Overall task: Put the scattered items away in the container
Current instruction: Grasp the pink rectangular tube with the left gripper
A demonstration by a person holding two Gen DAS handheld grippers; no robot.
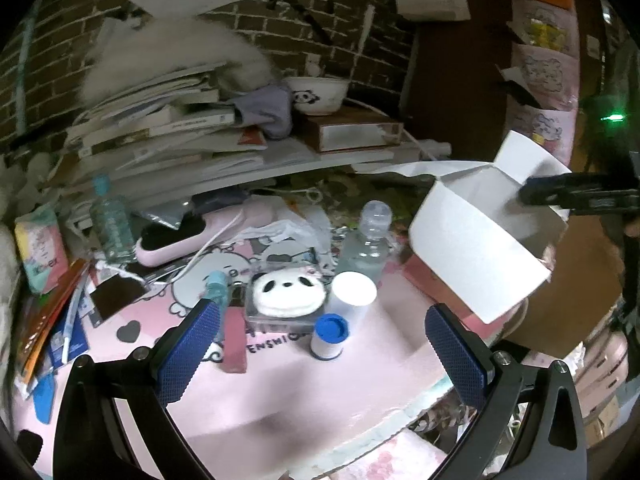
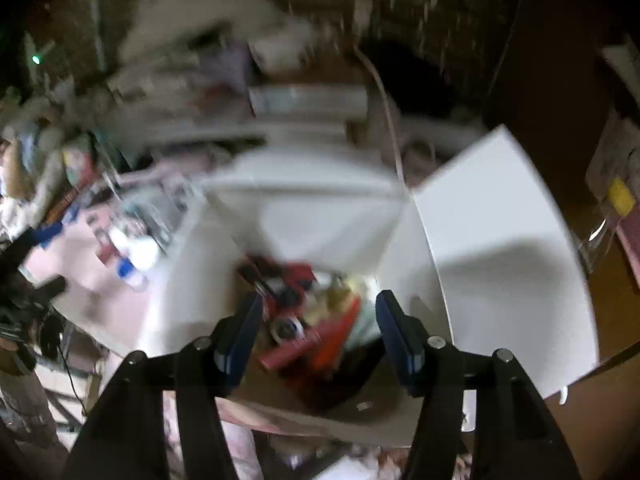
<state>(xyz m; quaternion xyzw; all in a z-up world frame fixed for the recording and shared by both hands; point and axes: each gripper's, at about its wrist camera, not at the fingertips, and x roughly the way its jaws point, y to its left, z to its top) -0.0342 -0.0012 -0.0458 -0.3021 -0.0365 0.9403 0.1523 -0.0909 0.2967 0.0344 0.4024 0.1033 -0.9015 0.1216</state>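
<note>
A white cardboard box point(image 1: 480, 240) with raised flaps stands at the right edge of the pink table point(image 1: 360, 368). In front of my open left gripper point(image 1: 320, 320) lie a panda-faced case point(image 1: 286, 292), a small white bottle with a blue cap point(image 1: 330, 336), a white cylinder point(image 1: 354, 292), a clear bottle point(image 1: 370, 236), a pink bar point(image 1: 234, 336) and a teal-capped tube point(image 1: 218, 284). My right gripper point(image 2: 318, 300) hovers open over the box point(image 2: 500, 220), above a blurred heap of red items point(image 2: 296, 332) inside; its pads touch nothing. The right gripper point(image 1: 580, 196) shows beside a box flap.
A leaning stack of books point(image 1: 160, 132) and a panda bowl point(image 1: 320, 94) fill the shelf behind. A plastic water bottle point(image 1: 112, 224), a pink device point(image 1: 176, 236), a tissue pack point(image 1: 40, 248) and pens point(image 1: 68, 320) crowd the table's left side. The brick wall closes the back.
</note>
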